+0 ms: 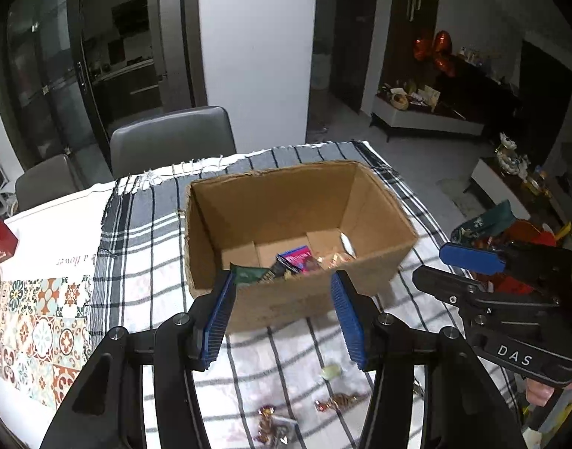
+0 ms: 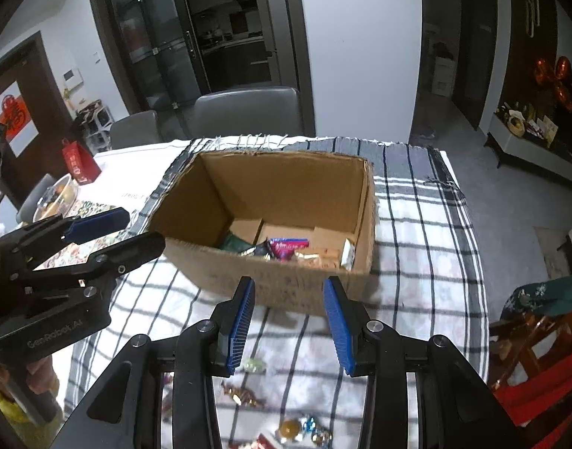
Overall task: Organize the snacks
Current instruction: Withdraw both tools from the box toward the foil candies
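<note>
Both the left gripper (image 1: 282, 299) and right gripper (image 2: 289, 307) hang empty, jaws apart, before the cardboard box (image 2: 282, 288) at twelve o'clock; next, probably fetching the loose candies (image 2: 245, 393) at six.

Checked cloth (image 2: 428, 232) over table, patterned mat (image 1: 39, 336) at left, red bag (image 2: 78, 161) beside clear bowl (image 2: 58, 196), grey chairs (image 2: 248, 112) behind table, glass doors (image 2: 162, 48), orange balloons (image 1: 435, 50) over low white cabinet (image 1: 428, 119), white wall (image 2: 360, 45)
</note>
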{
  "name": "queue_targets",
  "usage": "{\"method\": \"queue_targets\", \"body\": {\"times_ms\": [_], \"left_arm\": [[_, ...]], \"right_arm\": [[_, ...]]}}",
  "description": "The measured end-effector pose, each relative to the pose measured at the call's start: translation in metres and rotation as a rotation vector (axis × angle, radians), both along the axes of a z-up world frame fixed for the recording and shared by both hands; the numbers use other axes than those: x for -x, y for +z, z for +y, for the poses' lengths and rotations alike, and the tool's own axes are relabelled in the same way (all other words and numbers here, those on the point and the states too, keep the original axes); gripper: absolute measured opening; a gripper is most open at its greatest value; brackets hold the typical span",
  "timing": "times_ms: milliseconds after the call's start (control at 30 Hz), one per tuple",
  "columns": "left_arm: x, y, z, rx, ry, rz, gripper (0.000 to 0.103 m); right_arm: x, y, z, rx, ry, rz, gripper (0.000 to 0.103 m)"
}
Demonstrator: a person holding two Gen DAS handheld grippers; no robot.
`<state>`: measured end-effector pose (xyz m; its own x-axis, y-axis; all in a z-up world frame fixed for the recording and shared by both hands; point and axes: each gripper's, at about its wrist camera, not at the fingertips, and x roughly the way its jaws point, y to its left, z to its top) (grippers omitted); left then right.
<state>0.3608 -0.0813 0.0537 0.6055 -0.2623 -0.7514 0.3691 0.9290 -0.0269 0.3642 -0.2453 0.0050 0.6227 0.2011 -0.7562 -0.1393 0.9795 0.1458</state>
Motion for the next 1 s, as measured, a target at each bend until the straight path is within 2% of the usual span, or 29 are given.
{"method": "queue_targets", "body": {"times_ms": [233,467,800,1000], "left_arm": [[0.035,0.001,-0.010,-0.042,-0.041,-0.001,0.052],[0.058,-0.010,-0.017,-0.064,-0.080,0.036,0.052],[0.081,-0.041,-0.026,-0.097,-0.126,0.147,0.052],[0.085,-0.062,-0.027,-0.089,-0.135,0.223,0.052]], "right_arm": [[0.029,-0.001,-0.006,0.021,0.014,0.019,0.040],[0.051,-0.010,-0.012,0.015,0.028,0.083,0.040],[0.070,-0.035,-0.013,-0.006,0.028,0.178,0.040],[0.075,-0.054,-0.015,-0.024,0.005,0.242,0.040]]}}
